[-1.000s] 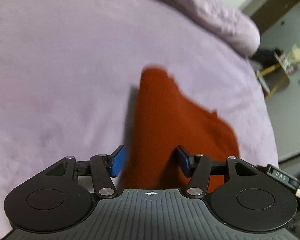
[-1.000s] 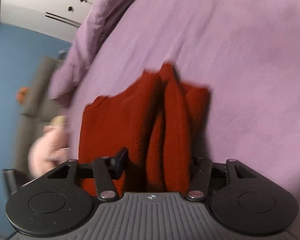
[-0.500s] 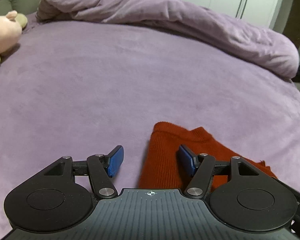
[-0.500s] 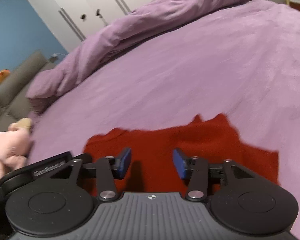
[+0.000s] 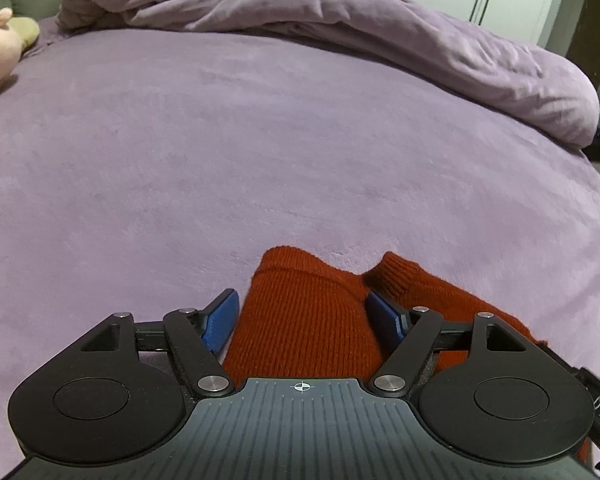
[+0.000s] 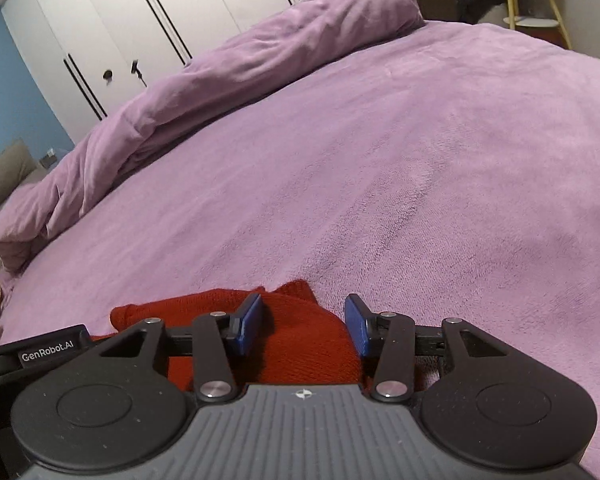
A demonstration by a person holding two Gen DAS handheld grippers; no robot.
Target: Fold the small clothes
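**Q.** Where does the garment lie relative to each set of fingers?

**A.** The red knitted garment (image 5: 304,320) lies on the purple bed (image 5: 260,152), directly under and between both pairs. In the left wrist view it runs from beneath the left gripper (image 5: 302,320) away and to the right; its long axis cannot be told from these views. In the right wrist view it spreads leftward from the right gripper (image 6: 304,322).

**Q.** State of the fingers?

**A.** Left: wide apart, having just been opening; cloth sits between them, but the left-hand pad stands clear. Right: partly open, having just opened slightly; cloth between, neither pad visibly pressing. Nothing appears held.

**Q.** Pose, and which hand is nearer?

**A.** Both point forward and downward, low over the bed. Both are equally at the cloth, so either could pinch an edge for the next fold.
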